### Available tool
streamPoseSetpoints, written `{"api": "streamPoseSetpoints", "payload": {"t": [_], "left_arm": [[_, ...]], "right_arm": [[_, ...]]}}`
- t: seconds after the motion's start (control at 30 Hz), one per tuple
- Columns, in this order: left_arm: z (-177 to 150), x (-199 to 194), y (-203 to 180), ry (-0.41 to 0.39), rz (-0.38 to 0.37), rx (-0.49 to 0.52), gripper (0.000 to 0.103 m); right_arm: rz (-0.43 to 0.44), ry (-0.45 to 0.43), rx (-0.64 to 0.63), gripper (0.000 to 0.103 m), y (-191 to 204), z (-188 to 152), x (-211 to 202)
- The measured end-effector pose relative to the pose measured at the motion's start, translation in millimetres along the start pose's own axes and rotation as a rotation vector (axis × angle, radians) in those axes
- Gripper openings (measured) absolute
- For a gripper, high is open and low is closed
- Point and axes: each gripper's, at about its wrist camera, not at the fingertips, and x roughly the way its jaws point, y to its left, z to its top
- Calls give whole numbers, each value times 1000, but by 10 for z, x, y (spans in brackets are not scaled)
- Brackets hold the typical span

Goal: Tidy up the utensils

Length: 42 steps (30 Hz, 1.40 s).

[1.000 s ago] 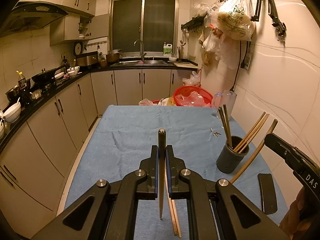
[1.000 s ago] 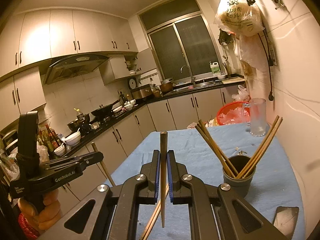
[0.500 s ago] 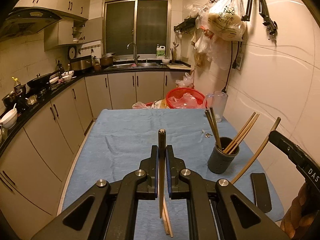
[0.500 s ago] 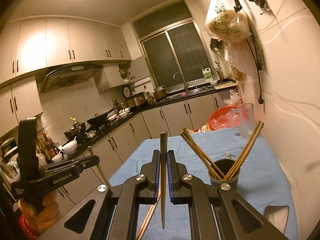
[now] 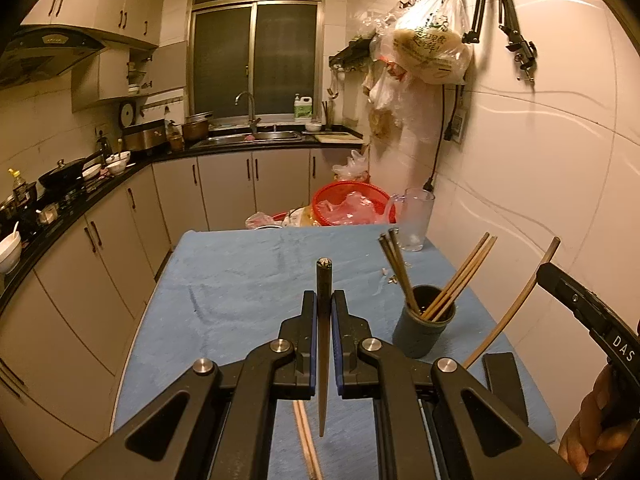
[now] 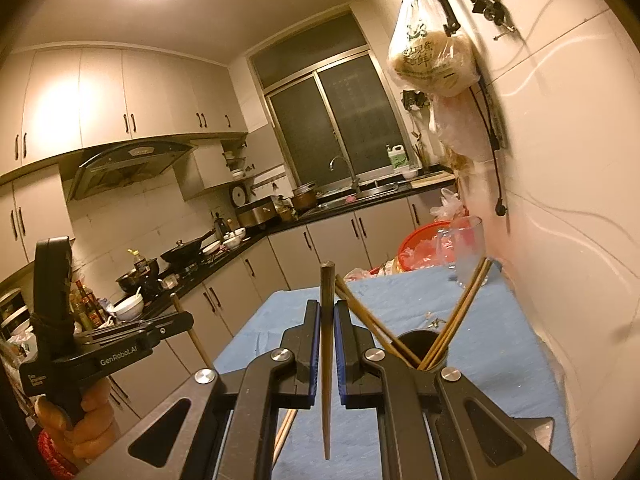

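Observation:
In the left wrist view my left gripper [image 5: 324,298] is shut on a dark wooden chopstick [image 5: 322,360] that stands upright between its jaws above the blue table cloth [image 5: 240,300]. A dark cup [image 5: 423,332] holding several chopsticks stands to the right of it. My right gripper [image 5: 549,275] comes in from the right edge with a chopstick [image 5: 516,304] pinched in it. In the right wrist view that gripper [image 6: 327,306] is shut on its upright chopstick [image 6: 326,380], and the cup [image 6: 416,344] sits partly hidden just behind its right finger. The left gripper [image 6: 186,319] hovers at the left, off the table's side.
Two loose chopsticks [image 5: 305,440] lie on the cloth under my left gripper. A black phone [image 5: 503,384] lies near the cup, by the wall. At the far end stand a glass mug [image 5: 416,220] and a red basket [image 5: 352,204]. Kitchen counters run along the left.
Both grippers have lifted a little and drifted, each keeping its chopstick. The cup and the loose chopsticks now sit lower and farther off in the views.

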Motion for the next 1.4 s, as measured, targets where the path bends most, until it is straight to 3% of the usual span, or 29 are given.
{"api": "streamPoseSetpoints", "payload": {"t": [0.6,1.03,1.4], "left_arm": [[653,108,-442,-26,-121,25,7],[1154,394,-826,-56,-176,16,7],[1053,1012,-957,7,-215,-21,7]], "right_arm": [[-78,-88,14,7,-371,594,-153],[-144,-119,-9,7,-589,989,180],[-190,-65,2,7,-837,941,691]]}}
